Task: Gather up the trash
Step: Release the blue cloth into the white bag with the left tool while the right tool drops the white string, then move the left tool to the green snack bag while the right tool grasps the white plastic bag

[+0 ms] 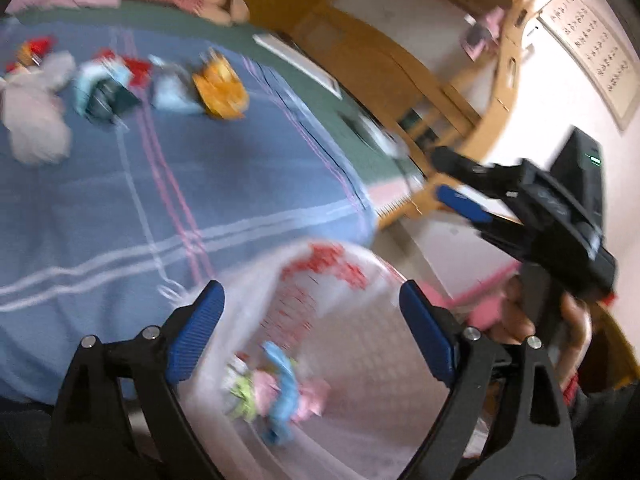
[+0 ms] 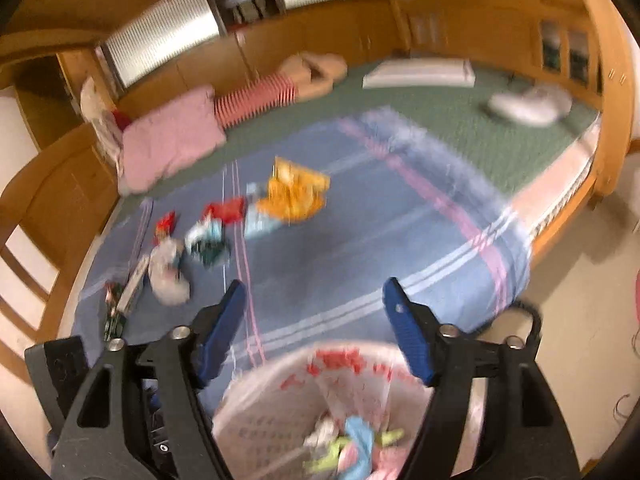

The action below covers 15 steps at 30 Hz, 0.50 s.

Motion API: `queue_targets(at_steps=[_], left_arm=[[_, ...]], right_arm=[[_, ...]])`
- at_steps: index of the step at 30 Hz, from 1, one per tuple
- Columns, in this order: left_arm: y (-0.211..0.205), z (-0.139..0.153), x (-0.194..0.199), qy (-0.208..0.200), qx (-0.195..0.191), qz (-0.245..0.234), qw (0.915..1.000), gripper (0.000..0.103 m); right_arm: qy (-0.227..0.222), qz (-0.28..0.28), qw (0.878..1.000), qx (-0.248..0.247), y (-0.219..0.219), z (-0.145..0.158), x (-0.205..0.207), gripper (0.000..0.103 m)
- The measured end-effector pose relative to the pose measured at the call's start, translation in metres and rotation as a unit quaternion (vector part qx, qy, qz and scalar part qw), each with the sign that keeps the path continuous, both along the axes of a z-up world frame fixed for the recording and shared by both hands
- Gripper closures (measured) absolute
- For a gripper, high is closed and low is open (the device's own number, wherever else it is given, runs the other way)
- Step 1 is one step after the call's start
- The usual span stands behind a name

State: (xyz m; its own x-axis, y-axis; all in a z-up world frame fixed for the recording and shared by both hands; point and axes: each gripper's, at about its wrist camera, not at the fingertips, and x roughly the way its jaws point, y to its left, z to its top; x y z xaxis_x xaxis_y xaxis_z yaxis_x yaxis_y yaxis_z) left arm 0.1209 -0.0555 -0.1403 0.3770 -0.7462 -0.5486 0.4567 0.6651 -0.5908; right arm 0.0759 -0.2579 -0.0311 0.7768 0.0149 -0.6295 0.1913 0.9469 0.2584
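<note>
A white plastic bag (image 1: 352,344) with red print hangs open at the near edge of the bed; it also shows in the right wrist view (image 2: 280,412). Pink, green and blue wrappers (image 1: 276,392) lie inside it. My left gripper (image 1: 312,320) is open above the bag's mouth and holds nothing. My right gripper (image 2: 316,320) is open and empty above the bag, and shows in the left wrist view (image 1: 456,184) to the right. More trash lies on the blue sheet: an orange packet (image 2: 294,196), red and teal wrappers (image 2: 212,236) and a crumpled grey bag (image 2: 168,276).
The blue plaid sheet (image 2: 360,248) covers a green mattress (image 2: 440,108) in a wooden bed frame. A pink pillow (image 2: 168,140), a striped cushion (image 2: 256,98) and a white box (image 2: 420,74) lie at the far side. Floor lies to the right.
</note>
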Motion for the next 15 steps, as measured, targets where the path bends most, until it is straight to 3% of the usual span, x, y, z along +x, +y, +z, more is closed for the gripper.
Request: queue_targets(at_steps=[1, 3, 8, 13, 15], left_arm=[[0.002, 0.001, 0.001, -0.005, -0.001, 0.008, 1.0000, 0.014], [0.010, 0.004, 0.002, -0.005, -0.010, 0.017, 0.9998, 0.014], [0.021, 0.008, 0.002, -0.001, -0.016, 0.023, 0.9996, 0.014], [0.028, 0.011, -0.005, -0.023, -0.034, 0.046, 0.9981, 0.014], [0.038, 0.010, -0.003, -0.018, -0.058, 0.058, 0.9964, 0.013]], right_arm=[[-0.015, -0.004, 1.000, -0.007, 0.001, 0.004, -0.002, 0.009], [-0.042, -0.008, 0.999, -0.016, 0.005, 0.012, -0.005, 0.004], [-0.029, 0.002, 0.997, -0.066, 0.030, 0.011, 0.006, 0.004], [-0.039, 0.004, 0.996, -0.077, 0.051, 0.008, 0.007, 0.003], [-0.043, 0.005, 0.997, -0.065, 0.054, 0.009, 0.008, 0.003]])
